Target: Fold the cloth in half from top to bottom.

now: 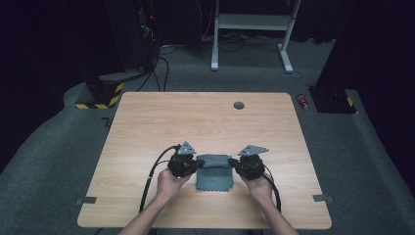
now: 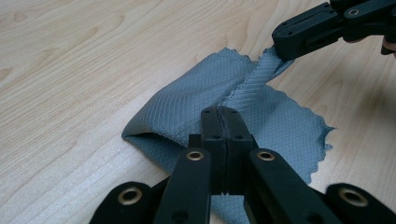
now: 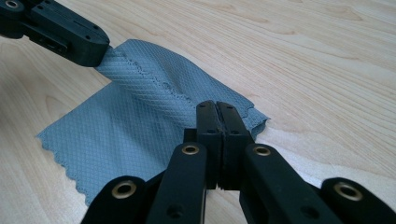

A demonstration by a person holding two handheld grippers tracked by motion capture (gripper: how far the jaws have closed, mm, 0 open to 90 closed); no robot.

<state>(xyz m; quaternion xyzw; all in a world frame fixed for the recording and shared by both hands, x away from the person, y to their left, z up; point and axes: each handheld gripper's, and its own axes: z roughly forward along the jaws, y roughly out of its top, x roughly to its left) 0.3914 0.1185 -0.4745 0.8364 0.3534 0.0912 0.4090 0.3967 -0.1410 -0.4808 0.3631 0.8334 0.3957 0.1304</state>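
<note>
Dark room, light wood surface (image 1: pixel 147 127) with a grey microfibre cloth (image 1: pixel 214 177) lying near its front edge, between our two hands. We hold the left gripper (image 1: pixel 199 163) with jaws clamped together on the cloth's far edge at the left corner, and the right gripper (image 1: pixel 233 163) with jaws clamped together on the same edge at the other corner. From the left gripper view the cloth (image 2: pixel 187 107) is lifted into a fold, the raised edge pulled taut between our jaws and the right gripper (image 2: pixel 285 44); the right gripper view shows the same strip of cloth (image 3: pixel 140 79) running over to the left gripper (image 3: pixel 95 56), the lower layer flat on the wood. We judge this as mid-fold: both corners gripped, far edge raised. Next move likely calls for carrying both corners together toward us, keeping the edge taut and level, laying it on the near scalloped edge, then releasing.
</note>
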